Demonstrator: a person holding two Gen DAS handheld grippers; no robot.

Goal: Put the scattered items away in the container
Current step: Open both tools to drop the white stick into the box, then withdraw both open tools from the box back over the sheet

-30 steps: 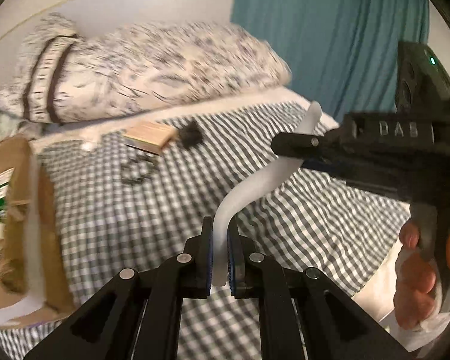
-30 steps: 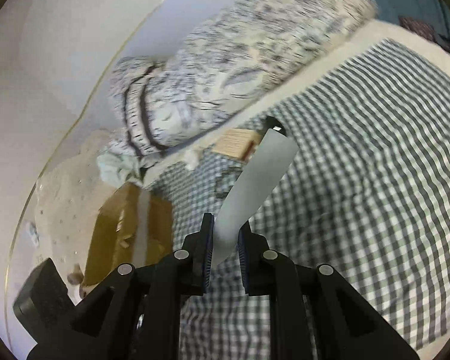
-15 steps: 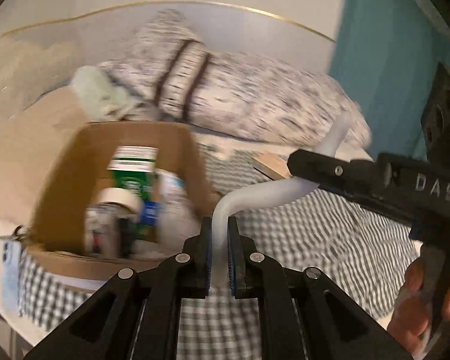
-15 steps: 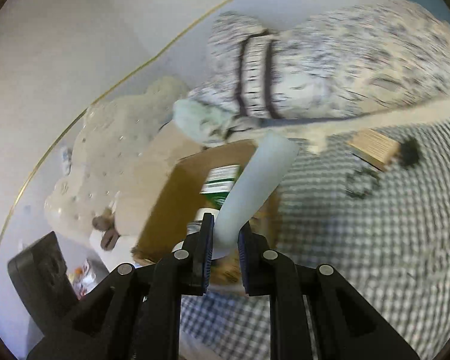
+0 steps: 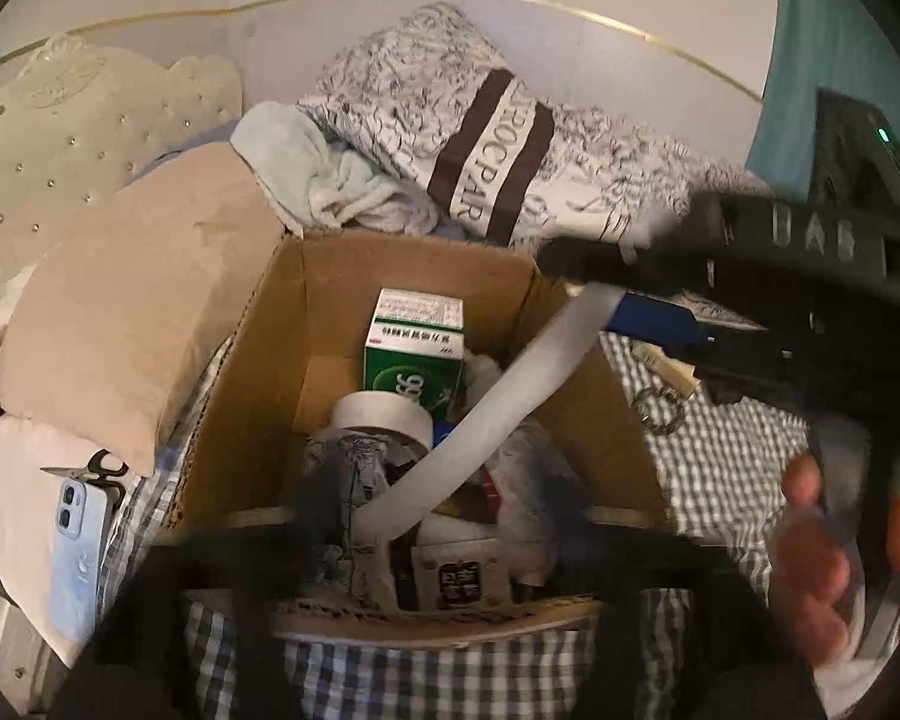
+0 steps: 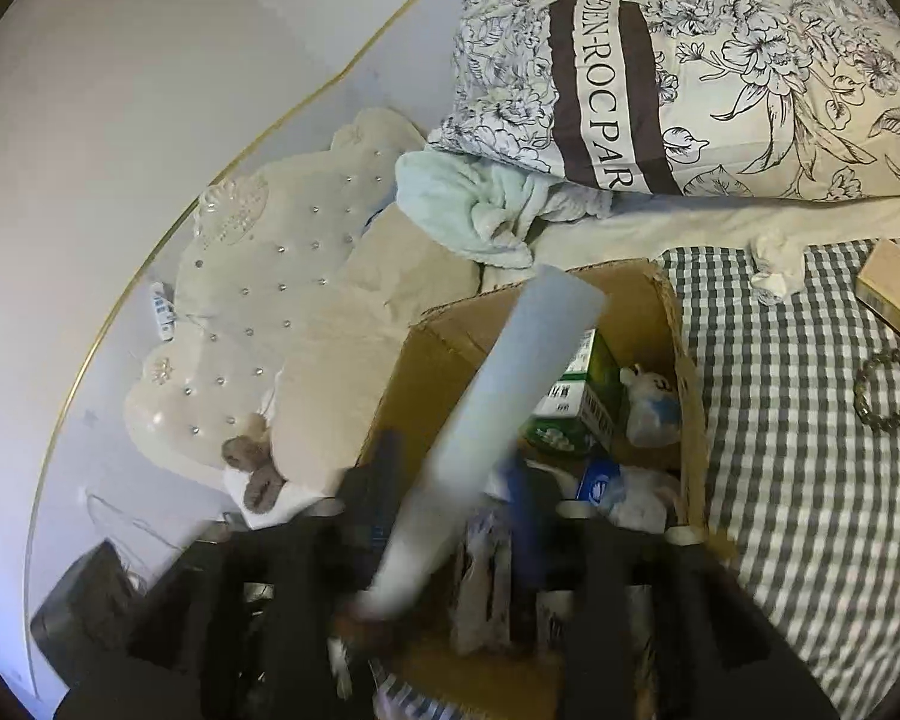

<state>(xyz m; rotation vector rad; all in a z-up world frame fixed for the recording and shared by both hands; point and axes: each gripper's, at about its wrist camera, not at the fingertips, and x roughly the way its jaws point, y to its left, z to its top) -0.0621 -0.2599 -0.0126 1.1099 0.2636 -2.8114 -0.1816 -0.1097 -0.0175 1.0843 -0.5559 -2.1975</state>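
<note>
Closest to the left wrist camera, the left tongs are a dark blur across the bottom of the view, their jaws opening wide, with the lower end of a long white flexible strip passing between them but no pad seen pressing on it. In the right wrist view the right tongs are likewise blurred and opening, the same pale strip running up between the fingers without a clear pinch; from the left camera one blue pad of the right tongs sits just beside the strip's upper end. A hand grips the right tool's handle at the lower right of the left view. The strip slants over the open cardboard box, its lower part down among the contents and its upper end above the far right rim. Inside the box lie a roll of white tape, a green and white carton standing toward the back, and crumpled plastic wrappers. The box rests on the bed's checked sheet. To its left a light blue phone lies beside a beige cushion. To the right, on the sheet, are a bead bracelet and a small wooden box, well apart from the cardboard box. Farther back sit a mint towel, a floral pillow with brown stripes, and a studded cream cushion against the wall.
</note>
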